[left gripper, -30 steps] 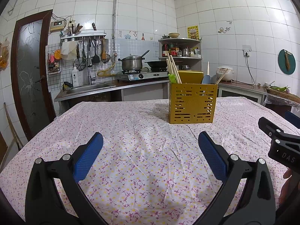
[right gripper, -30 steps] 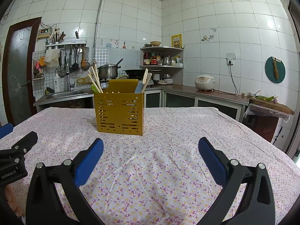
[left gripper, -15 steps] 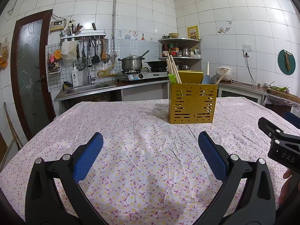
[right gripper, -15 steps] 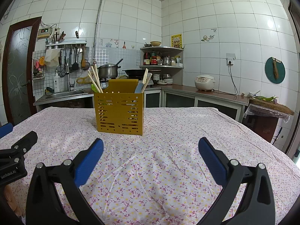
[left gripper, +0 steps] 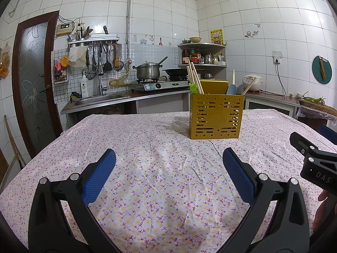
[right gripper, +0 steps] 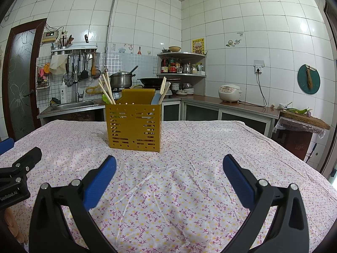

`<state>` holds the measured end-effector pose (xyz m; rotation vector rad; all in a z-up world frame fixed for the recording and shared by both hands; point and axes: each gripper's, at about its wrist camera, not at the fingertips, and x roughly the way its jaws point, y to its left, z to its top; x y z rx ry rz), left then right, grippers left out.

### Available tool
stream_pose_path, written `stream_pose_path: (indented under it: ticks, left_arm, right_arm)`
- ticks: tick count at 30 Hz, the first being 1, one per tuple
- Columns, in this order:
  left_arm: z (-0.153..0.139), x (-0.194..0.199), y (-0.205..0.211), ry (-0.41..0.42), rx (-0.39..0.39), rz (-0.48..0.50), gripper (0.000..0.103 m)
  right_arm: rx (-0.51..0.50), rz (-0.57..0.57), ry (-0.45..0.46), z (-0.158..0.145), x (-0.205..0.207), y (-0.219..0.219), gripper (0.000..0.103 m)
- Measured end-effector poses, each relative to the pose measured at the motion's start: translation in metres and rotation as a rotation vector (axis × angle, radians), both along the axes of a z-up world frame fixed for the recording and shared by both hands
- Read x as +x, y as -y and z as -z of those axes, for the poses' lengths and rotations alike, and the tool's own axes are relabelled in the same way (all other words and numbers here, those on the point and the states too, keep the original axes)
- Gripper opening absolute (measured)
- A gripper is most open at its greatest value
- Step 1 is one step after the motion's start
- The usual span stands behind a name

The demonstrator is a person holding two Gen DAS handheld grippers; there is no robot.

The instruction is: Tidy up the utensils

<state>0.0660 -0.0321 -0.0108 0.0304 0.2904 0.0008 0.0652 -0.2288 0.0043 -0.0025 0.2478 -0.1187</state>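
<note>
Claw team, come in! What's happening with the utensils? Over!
Left claw open, empty. Right claw open, empty. Chopsticks and spoons upright in yellow utensil holder. Nothing in the way.

Left gripper (left gripper: 168, 160) and right gripper (right gripper: 169, 161) gape wide, holding nothing.

Bare tablecloth (left gripper: 168, 168) up to yellow caddy (left gripper: 215, 118)
</note>
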Motion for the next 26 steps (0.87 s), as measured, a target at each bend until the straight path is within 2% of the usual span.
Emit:
stream_pose_path:
  ticks: [26]
  left_arm:
    - [-0.0013,0.0000,0.0031,-0.007,0.005,0.003,0.098]
  right_arm:
    - [-0.007,0.001,-0.003,0.0016,0.0030,0.0015,0.099]
